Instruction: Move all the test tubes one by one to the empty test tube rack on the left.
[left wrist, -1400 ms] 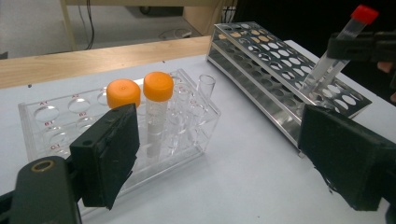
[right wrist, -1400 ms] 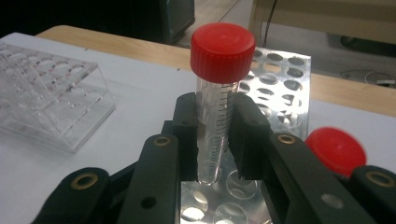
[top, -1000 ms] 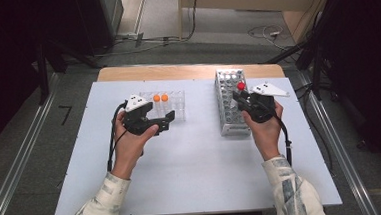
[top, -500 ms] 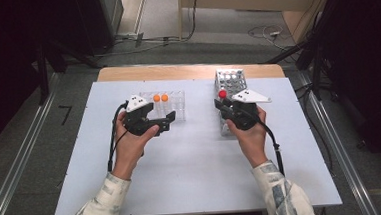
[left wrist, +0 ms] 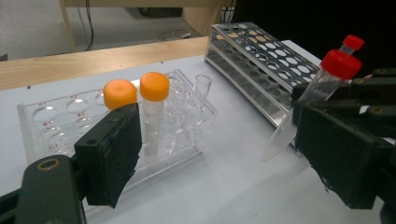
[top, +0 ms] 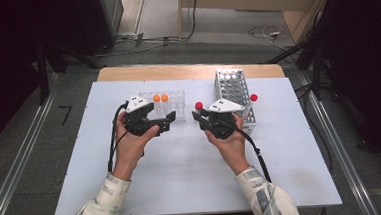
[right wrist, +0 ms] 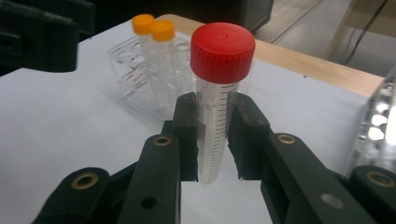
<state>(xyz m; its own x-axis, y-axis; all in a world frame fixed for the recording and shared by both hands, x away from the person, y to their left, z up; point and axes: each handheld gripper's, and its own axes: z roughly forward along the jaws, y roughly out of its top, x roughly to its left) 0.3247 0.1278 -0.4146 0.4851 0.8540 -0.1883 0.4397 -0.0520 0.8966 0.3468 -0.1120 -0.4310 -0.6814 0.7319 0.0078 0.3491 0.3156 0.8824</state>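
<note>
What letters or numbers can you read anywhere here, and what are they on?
"A1", "A2": red marks beside the top holes of the clear rack.
"B1", "B2": red marks in the row below on the same rack.
A further red mark lower down: too blurred to be sure.
Red-capped tube in the right tool: black scale lines, its small print too blurred to read.

The red-capped tube (right wrist: 215, 116) looks like clear glossy plastic with printed black marks, its ribbed cap matt red plastic. The right claw (right wrist: 217, 135) gripping it is matt black plastic with brass-coloured rivets. Just behind it, the clear rack (right wrist: 140, 70) seems glossy acrylic. The tabletop (top: 183, 178) is smooth matt white, edged beyond the rack by bare pale wood (top: 176, 72). The grey rack (top: 233, 92) looks matt.
</note>
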